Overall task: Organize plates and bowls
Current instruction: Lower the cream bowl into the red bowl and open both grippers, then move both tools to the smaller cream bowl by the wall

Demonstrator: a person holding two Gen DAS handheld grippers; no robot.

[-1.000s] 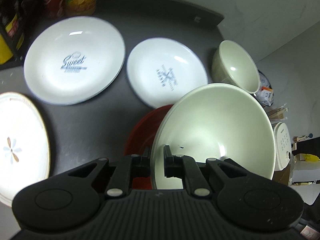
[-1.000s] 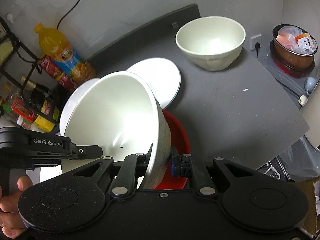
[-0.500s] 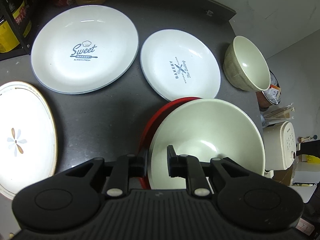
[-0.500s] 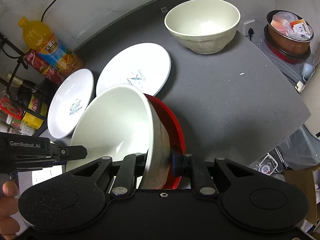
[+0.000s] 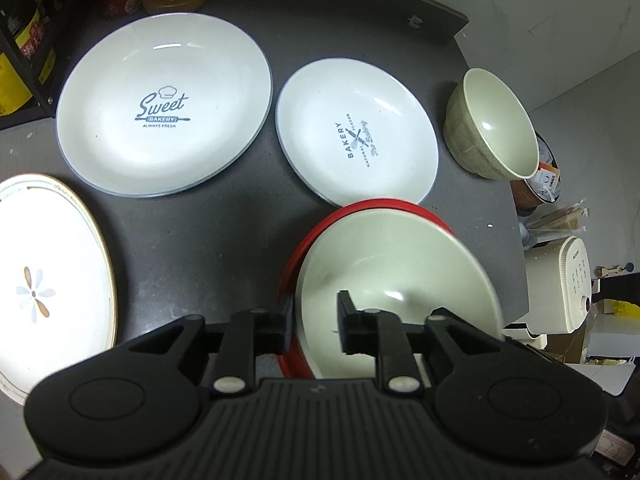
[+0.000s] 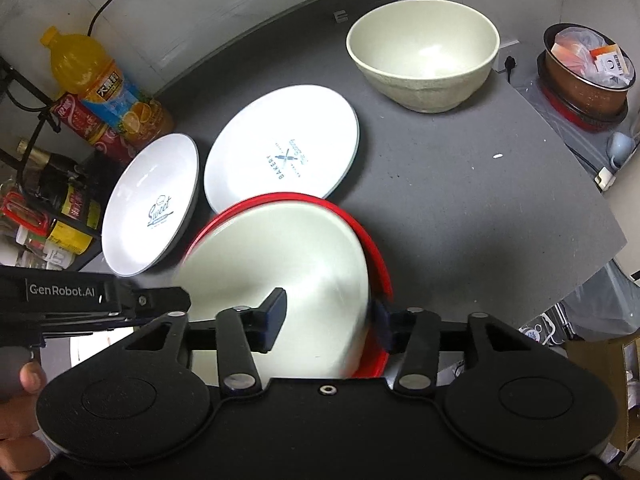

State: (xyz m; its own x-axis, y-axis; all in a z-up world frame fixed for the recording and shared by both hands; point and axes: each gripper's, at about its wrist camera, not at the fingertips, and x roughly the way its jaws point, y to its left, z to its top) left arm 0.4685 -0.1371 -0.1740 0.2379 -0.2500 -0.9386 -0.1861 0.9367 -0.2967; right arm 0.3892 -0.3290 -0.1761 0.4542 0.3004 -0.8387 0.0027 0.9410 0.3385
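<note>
Both tongs have just been opening — the left gripper (image 5: 314,322) and right gripper (image 6: 326,314) each straddle, unpinched, opposite rims of the pale green ceramic bowl (image 5: 394,276), now nested in the red bowl (image 6: 374,248) directly beneath them.

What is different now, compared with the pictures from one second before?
The pale bowl went down into the red bowl. Both the left gripper and the right gripper have just been opening and let go of its rim. The plates and small bowl stayed in place.
</note>
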